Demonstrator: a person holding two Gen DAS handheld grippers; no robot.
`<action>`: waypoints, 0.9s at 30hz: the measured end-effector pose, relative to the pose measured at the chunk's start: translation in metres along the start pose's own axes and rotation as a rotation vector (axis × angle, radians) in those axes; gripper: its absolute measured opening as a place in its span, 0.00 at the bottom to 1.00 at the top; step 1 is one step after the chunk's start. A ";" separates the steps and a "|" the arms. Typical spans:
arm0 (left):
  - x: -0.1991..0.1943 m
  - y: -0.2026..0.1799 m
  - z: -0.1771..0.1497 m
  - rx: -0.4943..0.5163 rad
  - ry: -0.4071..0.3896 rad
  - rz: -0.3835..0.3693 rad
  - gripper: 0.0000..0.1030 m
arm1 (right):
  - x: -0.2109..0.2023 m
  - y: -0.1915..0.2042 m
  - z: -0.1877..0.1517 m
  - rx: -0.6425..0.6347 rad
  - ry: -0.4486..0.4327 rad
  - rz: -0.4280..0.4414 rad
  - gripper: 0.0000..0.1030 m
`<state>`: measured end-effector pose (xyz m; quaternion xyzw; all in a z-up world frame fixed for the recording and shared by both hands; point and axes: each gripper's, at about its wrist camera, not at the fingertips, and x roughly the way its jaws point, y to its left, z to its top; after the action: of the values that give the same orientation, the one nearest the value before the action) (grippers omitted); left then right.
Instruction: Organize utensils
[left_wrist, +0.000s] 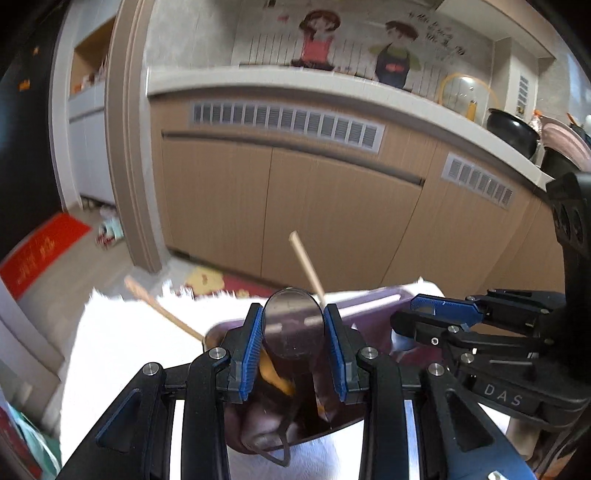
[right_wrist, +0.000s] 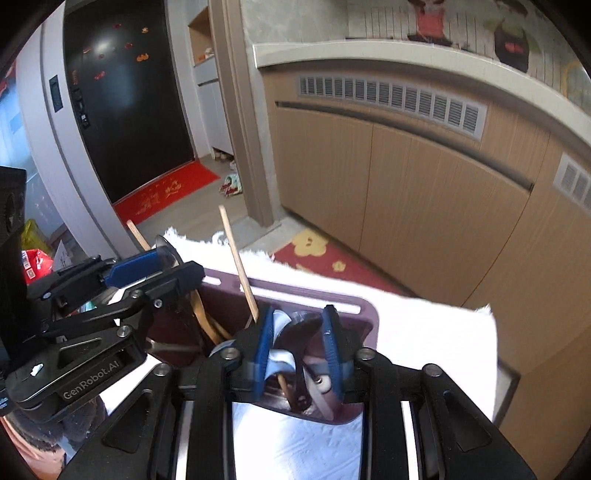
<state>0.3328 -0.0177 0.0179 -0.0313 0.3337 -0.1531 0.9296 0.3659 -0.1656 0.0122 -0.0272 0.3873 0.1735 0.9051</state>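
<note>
A dark purple utensil holder (left_wrist: 373, 301) (right_wrist: 343, 301) stands on a table under a white cloth (right_wrist: 424, 332). Two wooden handles (left_wrist: 306, 262) (right_wrist: 236, 258) stick up out of it, and more utensils lie inside. My left gripper (left_wrist: 293, 314) is over the holder's left end, shut on the round bowl of a metal spoon (left_wrist: 291, 319). My right gripper (right_wrist: 299, 321) is over the right end with its blue pads closed on a darker metal spoon (right_wrist: 303, 330). Each gripper shows in the other's view: the right gripper (left_wrist: 417, 315) and the left gripper (right_wrist: 162, 266).
Beyond the far edge of the white cloth (left_wrist: 122, 332) the floor drops away, with a red flowered mat (right_wrist: 314, 247). Tan cabinets (left_wrist: 332, 206) under a counter with pots (left_wrist: 513, 131) face me. A dark door and red doormat (right_wrist: 166, 192) are at left.
</note>
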 end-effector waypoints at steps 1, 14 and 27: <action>0.002 0.001 -0.002 -0.007 0.007 -0.003 0.29 | 0.004 -0.001 -0.003 0.003 0.008 0.005 0.24; -0.092 0.004 -0.047 -0.065 -0.151 0.077 0.88 | -0.063 0.014 -0.065 0.031 -0.167 -0.073 0.68; -0.181 -0.041 -0.169 0.033 -0.191 0.289 1.00 | -0.160 0.051 -0.200 0.146 -0.276 -0.188 0.92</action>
<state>0.0834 0.0060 0.0038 0.0179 0.2421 -0.0195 0.9699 0.1082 -0.2008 -0.0096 0.0267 0.2666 0.0614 0.9615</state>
